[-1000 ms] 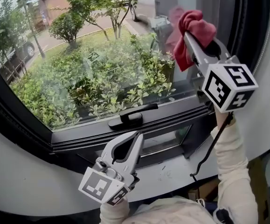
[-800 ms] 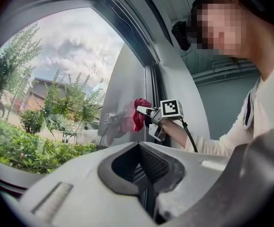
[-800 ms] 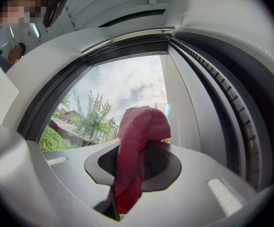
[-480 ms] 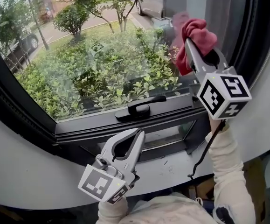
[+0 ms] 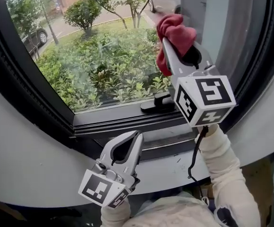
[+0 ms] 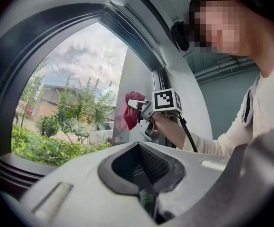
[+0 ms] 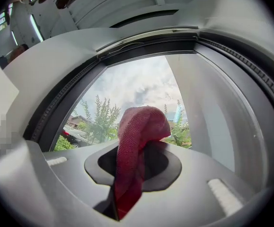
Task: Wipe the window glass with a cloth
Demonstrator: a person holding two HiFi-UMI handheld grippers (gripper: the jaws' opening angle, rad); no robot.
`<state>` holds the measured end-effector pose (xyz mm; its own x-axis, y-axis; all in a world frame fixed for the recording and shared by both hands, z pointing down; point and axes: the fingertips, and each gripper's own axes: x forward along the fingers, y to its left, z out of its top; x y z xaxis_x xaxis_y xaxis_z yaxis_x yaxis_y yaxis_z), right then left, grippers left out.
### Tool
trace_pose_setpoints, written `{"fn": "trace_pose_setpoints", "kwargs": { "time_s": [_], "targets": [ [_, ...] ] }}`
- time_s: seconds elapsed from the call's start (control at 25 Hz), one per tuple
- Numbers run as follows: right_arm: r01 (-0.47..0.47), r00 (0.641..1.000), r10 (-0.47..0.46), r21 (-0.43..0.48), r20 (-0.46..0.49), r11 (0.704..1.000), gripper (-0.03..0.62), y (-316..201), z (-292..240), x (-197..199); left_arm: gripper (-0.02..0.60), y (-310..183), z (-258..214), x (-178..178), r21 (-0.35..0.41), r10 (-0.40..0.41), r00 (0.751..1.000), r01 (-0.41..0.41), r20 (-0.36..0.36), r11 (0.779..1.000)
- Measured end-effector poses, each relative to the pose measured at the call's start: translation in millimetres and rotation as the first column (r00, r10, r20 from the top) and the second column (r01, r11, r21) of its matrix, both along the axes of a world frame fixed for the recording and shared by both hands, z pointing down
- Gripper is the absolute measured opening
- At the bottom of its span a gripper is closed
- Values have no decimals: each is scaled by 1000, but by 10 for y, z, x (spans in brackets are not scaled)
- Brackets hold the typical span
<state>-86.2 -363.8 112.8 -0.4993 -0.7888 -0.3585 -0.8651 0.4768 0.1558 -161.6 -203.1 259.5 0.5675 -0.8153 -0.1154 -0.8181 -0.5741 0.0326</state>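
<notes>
My right gripper (image 5: 167, 40) is shut on a red cloth (image 5: 173, 35) and holds it up against the window glass (image 5: 103, 56) near the pane's right side. The same cloth (image 7: 136, 148) bulges out over the jaws in the right gripper view, and the left gripper view shows the cloth (image 6: 128, 109) from the side, touching the glass (image 6: 75, 89). My left gripper (image 5: 136, 137) hangs low below the sill, jaws shut with nothing between them, pointing up at the frame.
A dark window frame (image 5: 28, 89) curves round the glass. A black window handle (image 5: 156, 103) lies on the lower frame rail, just left of my right gripper's marker cube (image 5: 204, 100). A white wall (image 5: 37, 169) lies below the frame. Bushes and a street show outside.
The right gripper with the cloth has shifted left across the glass and slightly down in the view. The left gripper has stayed low below the sill.
</notes>
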Motion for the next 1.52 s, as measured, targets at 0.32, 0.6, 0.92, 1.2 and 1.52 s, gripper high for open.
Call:
{"fn": "trace_pose_setpoints", "kwargs": {
  "time_s": [0.32, 0.6, 0.92, 1.2, 1.52],
  "targets": [
    [93, 992, -91, 23, -82, 995, 107, 238, 39, -941, 0, 163, 35, -514, 0, -59, 998, 59, -20, 998],
    [110, 986, -102, 54, -129, 992, 107, 318, 114, -1167, 0, 171, 61, -601, -10, -74, 997, 74, -27, 997],
    [94, 974, -86, 26, -207, 995, 107, 308, 664, -1150, 0, 108, 56, -440, -11, -65, 998, 65, -25, 998],
    [43, 975, -36, 25, -221, 999, 109, 161, 697, -670, 0, -14, 39, -96, -4, -34, 999, 34, -14, 999],
    [-22, 982, 25, 16, -190, 1000, 110, -37, 676, 145, 2, -205, 17, 494, -4, 28, 1000, -28, 0, 1000]
  ]
}}
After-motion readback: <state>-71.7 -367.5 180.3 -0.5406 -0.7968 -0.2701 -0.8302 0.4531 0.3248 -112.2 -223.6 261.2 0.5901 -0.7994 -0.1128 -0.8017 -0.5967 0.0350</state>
